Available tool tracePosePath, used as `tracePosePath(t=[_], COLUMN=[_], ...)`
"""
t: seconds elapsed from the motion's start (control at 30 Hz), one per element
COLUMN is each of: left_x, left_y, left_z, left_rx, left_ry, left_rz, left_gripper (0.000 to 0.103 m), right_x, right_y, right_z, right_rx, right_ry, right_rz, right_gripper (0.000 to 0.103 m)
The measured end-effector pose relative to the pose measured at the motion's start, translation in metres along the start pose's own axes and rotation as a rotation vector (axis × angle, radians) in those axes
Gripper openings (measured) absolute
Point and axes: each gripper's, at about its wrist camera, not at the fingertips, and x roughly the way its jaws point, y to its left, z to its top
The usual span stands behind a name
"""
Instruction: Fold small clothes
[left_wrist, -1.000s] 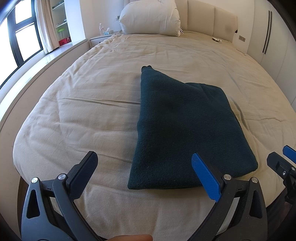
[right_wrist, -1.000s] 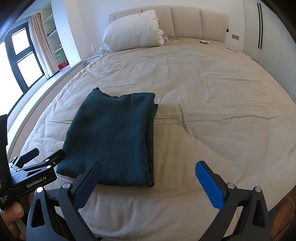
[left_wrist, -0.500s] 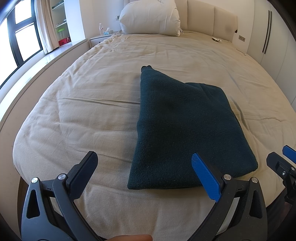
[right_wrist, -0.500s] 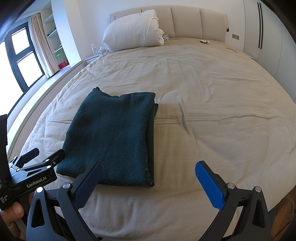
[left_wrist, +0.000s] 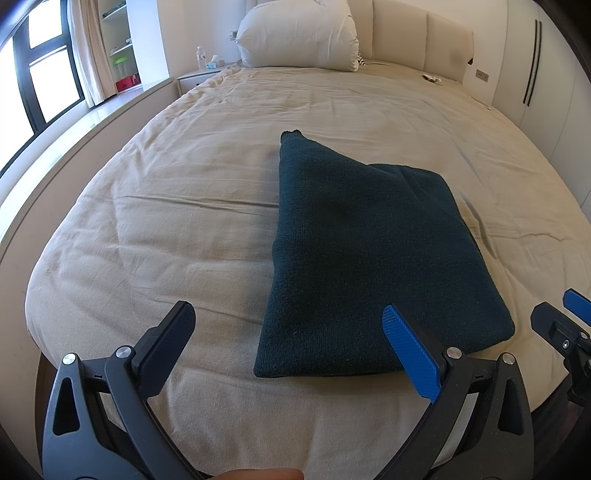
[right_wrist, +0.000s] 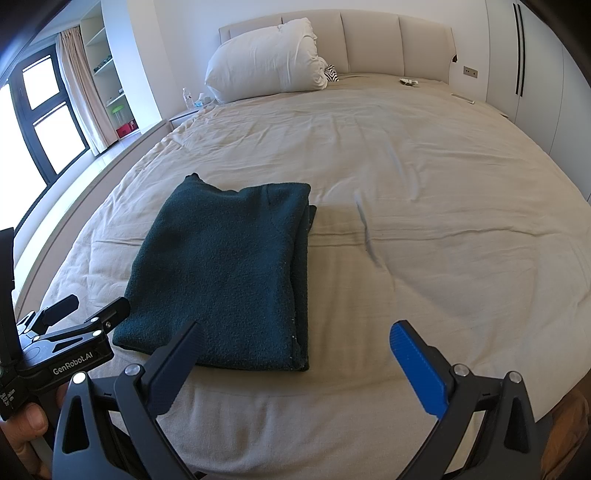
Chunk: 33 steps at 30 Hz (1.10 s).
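Note:
A dark teal knitted garment lies folded into a flat rectangle on the beige bed sheet, near the foot of the bed. One cuff pokes out at its far left corner. My left gripper is open, held back from the garment's near edge, with nothing between its fingers. My right gripper is open too, hovering over the sheet just right of the garment's near right corner. Each gripper shows at the edge of the other's view.
A big white pillow leans on the padded headboard. A nightstand with a water bottle stands at the far left. A window ledge runs along the left side, white wardrobe doors along the right.

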Motion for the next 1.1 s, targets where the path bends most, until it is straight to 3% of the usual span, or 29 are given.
tracePosePath(t=[1.1], left_x=[0.002], left_y=[0.0021], left_z=[0.0005], left_rx=[0.009], left_ry=[0.01], left_rz=[-0.009], left_gripper=[0.103], right_x=[-0.0007], right_y=[-0.0021], right_z=[0.0008], right_rx=[0.0], right_ry=[0.004], right_rz=[0.002], right_gripper=[0.103])
